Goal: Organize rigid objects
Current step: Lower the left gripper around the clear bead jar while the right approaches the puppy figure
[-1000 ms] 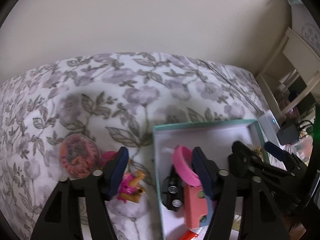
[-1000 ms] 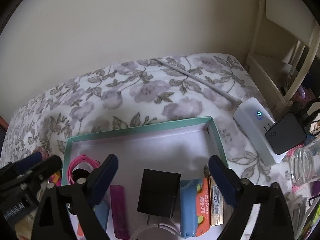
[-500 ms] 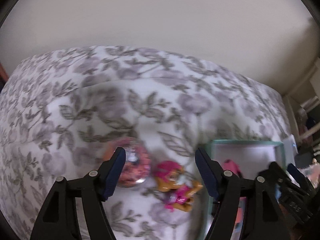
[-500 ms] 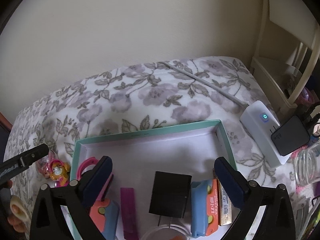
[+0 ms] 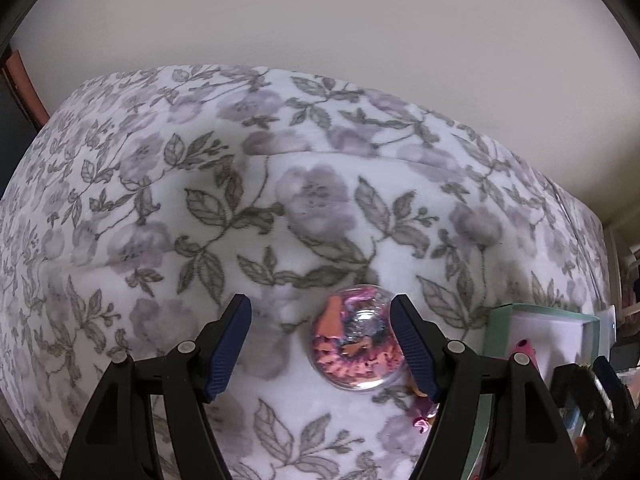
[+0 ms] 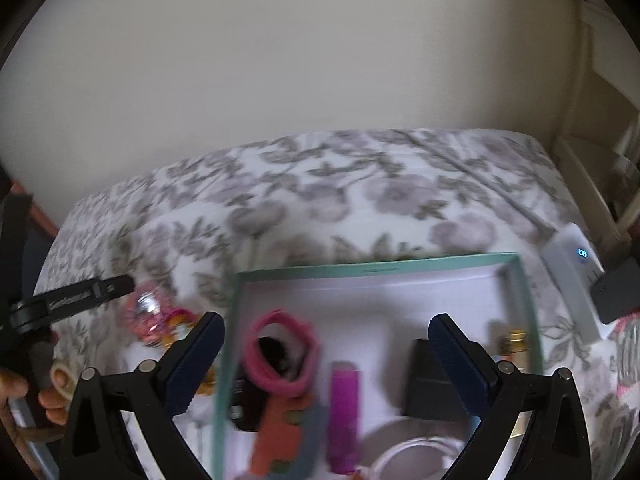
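Observation:
A clear ball with pink and orange bits inside (image 5: pixel 354 338) lies on the floral bedspread (image 5: pixel 280 208). My left gripper (image 5: pixel 320 346) is open, and the ball sits just inside its right finger (image 5: pixel 412 348). A small pink and orange toy (image 5: pixel 422 404) lies partly hidden behind that finger. My right gripper (image 6: pixel 326 360) is open above the teal box (image 6: pixel 380 268), which holds a pink band (image 6: pixel 280 346), a purple stick (image 6: pixel 344 408), a black adapter (image 6: pixel 424 384) and other items. The ball (image 6: pixel 146 314) and left gripper (image 6: pixel 80 296) show at left in the right wrist view.
The teal box (image 5: pixel 496 328) stands right of the ball. A white device with a blue light (image 6: pixel 572 276) and a black block (image 6: pixel 618 290) lie at the box's right. A wall runs behind the bed. Cream shelving (image 6: pixel 604 92) stands at far right.
My left gripper has swung left from the box to the ball, now between its fingers. My right gripper has shifted left over the box; its view is blurred.

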Demonstrator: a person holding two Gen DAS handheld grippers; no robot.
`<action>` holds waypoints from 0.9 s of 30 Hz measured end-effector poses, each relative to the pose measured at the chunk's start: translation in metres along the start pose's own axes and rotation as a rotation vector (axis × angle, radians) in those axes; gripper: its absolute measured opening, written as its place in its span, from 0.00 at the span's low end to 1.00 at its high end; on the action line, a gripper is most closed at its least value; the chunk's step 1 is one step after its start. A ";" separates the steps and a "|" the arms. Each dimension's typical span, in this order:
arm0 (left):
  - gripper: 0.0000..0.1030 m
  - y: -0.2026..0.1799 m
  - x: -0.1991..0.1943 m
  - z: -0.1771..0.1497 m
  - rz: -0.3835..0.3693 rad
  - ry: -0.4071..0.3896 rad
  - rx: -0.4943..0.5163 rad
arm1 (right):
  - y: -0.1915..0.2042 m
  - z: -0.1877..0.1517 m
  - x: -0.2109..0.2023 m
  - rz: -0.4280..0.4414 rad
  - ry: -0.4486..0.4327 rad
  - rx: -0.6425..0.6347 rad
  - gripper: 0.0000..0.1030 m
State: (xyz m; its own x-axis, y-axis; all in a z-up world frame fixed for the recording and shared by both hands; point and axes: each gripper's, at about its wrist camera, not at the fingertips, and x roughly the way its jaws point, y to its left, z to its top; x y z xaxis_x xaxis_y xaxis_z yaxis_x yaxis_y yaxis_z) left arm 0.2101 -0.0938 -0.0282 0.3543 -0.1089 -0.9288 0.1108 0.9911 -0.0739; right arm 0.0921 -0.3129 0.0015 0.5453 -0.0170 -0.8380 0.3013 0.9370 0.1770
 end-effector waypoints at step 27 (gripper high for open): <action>0.83 -0.015 0.046 -0.018 0.011 0.063 0.061 | 0.045 -0.014 0.022 0.042 0.061 -0.126 1.00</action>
State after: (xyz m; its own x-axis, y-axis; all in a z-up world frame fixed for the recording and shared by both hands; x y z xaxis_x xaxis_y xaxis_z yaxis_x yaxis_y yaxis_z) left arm 0.2083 -0.1128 -0.0764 0.2966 -0.0910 -0.9506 0.1643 0.9855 -0.0431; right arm 0.1071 -0.2665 -0.0161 0.5054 0.0412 -0.8619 0.1764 0.9728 0.1500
